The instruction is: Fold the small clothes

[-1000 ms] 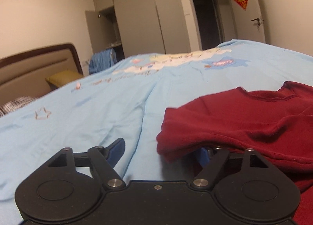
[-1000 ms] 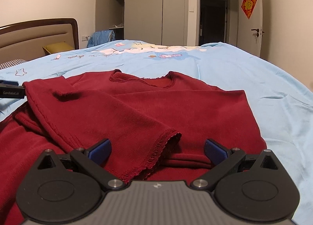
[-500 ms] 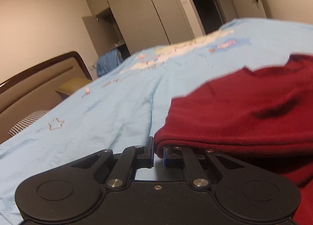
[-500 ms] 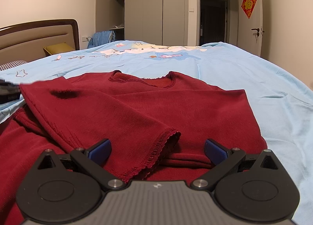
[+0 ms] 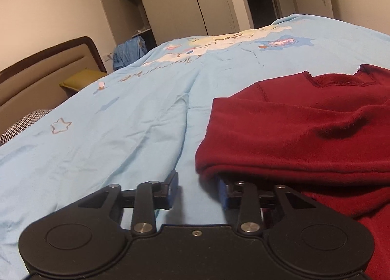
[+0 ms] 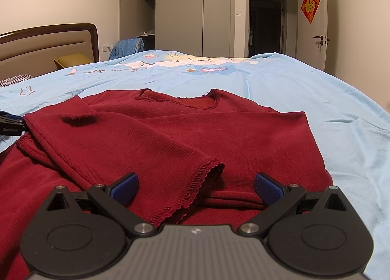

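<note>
A dark red long-sleeved sweater (image 5: 292, 133) lies on the light blue bedspread (image 5: 121, 121), its left sleeve folded across the chest. My left gripper (image 5: 197, 189) is open at the folded left edge, with its right fingertip (image 5: 223, 193) tucked under the fold and its left one on bare sheet. In the right wrist view the sweater (image 6: 243, 133) fills the foreground, neckline away from me. My right gripper (image 6: 196, 186) is open just above the folded sleeve's cuff (image 6: 207, 175), holding nothing. The left gripper (image 6: 11, 125) shows at that view's left edge.
A brown padded headboard (image 6: 48, 43) and a yellow pillow (image 6: 73, 59) are at the left. Grey wardrobes (image 6: 190, 16) with one door open, a blue garment (image 6: 126, 47) and a dark doorway (image 6: 265, 26) stand behind the bed. Bare bedspread (image 6: 341, 109) lies right of the sweater.
The left gripper shut on the sweater's folded edge half a second ago and has now opened, letting the fold rest on the bed. The right gripper has not moved.
</note>
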